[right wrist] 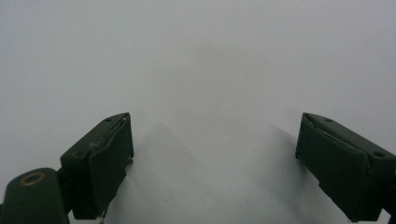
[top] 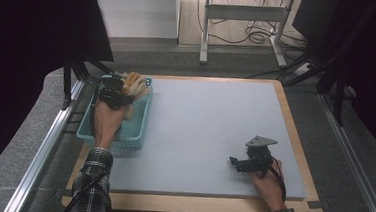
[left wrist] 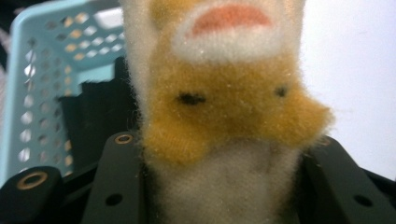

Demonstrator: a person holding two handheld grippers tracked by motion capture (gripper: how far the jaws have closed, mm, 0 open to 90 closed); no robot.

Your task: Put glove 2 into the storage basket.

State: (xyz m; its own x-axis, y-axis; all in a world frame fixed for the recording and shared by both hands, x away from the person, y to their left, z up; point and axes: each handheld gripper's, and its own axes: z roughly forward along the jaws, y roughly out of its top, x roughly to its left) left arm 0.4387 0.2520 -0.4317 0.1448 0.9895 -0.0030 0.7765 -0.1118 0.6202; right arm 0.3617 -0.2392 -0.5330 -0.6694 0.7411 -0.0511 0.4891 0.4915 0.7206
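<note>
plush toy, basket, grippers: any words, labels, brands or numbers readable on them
None: no readable text in any view.
Plush toy: orange and white fur, no tag or print.
Basket: plain light blue lattice, no label.
Left gripper and right gripper: plain black jaws, no markings.

Plush toy [left wrist: 224, 107]: orange-yellow and white fur, two black dots, a pink patch ringed in white. Basket [top: 137, 127] at the table's left edge: light blue, perforated walls. I note the tabletop [top: 209, 132] pale grey-blue with a light wood border. Both sleeves [top: 93, 179]: black-and-white plaid. Right gripper [right wrist: 215, 163]: black jaws.
</note>
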